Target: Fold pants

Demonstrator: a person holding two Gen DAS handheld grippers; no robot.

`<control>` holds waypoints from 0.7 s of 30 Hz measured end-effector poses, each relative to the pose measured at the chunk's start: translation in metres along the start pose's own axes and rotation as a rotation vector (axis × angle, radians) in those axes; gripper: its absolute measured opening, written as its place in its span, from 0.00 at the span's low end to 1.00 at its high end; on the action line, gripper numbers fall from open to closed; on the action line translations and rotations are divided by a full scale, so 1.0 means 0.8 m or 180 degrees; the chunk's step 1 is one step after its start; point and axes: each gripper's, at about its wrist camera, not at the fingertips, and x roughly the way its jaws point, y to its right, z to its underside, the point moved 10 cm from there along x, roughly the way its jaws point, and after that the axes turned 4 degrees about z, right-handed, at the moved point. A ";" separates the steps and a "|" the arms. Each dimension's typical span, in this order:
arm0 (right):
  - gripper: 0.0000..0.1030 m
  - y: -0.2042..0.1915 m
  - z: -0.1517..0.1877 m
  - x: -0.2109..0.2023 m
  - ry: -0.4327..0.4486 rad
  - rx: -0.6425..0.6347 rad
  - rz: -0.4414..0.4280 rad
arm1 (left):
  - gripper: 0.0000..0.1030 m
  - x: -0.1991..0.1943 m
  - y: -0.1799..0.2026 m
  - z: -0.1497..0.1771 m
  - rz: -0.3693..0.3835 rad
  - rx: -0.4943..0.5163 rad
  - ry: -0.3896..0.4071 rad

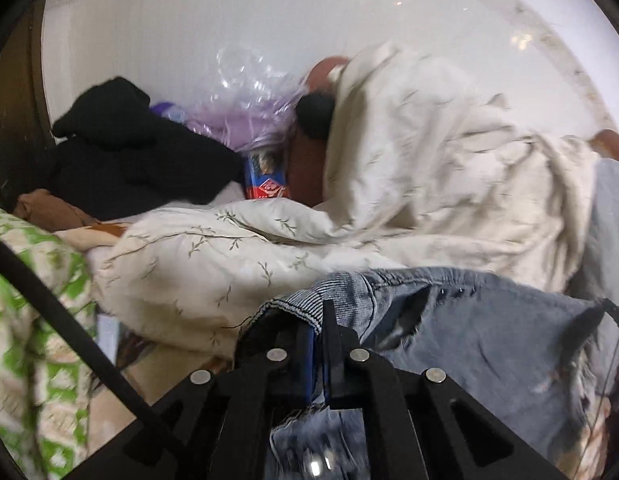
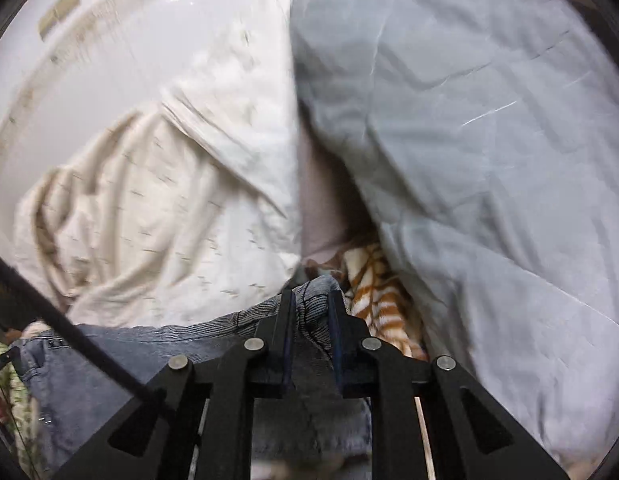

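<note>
The pants are faded blue jeans. In the left wrist view my left gripper is shut on the jeans' hemmed edge, and the denim spreads right and hangs below the jaws. In the right wrist view my right gripper is shut on a bunched fold of the same jeans, whose waistband runs off to the left. Both grippers hold the jeans above a cluttered bed. Most of the pants' length is hidden under the grippers.
A cream leaf-print duvet lies crumpled behind the jeans, also showing in the right wrist view. A grey-blue quilt fills the right. Black clothing, a purple plastic bag, a green-patterned cover and an orange-striped blanket lie around.
</note>
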 end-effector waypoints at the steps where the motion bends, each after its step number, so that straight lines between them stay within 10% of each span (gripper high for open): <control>1: 0.15 0.003 0.002 -0.014 0.0038 0.0031 -0.0028 | 0.03 -0.013 0.003 0.003 0.0033 -0.0003 0.0016; 13: 0.15 0.072 0.111 -0.169 0.0104 0.0478 -0.0263 | 0.03 -0.166 -0.010 0.165 0.0303 -0.0184 0.0104; 21: 0.15 0.139 0.244 -0.150 -0.0399 0.0733 -0.0089 | 0.04 -0.128 -0.050 0.315 0.0188 -0.0367 -0.0422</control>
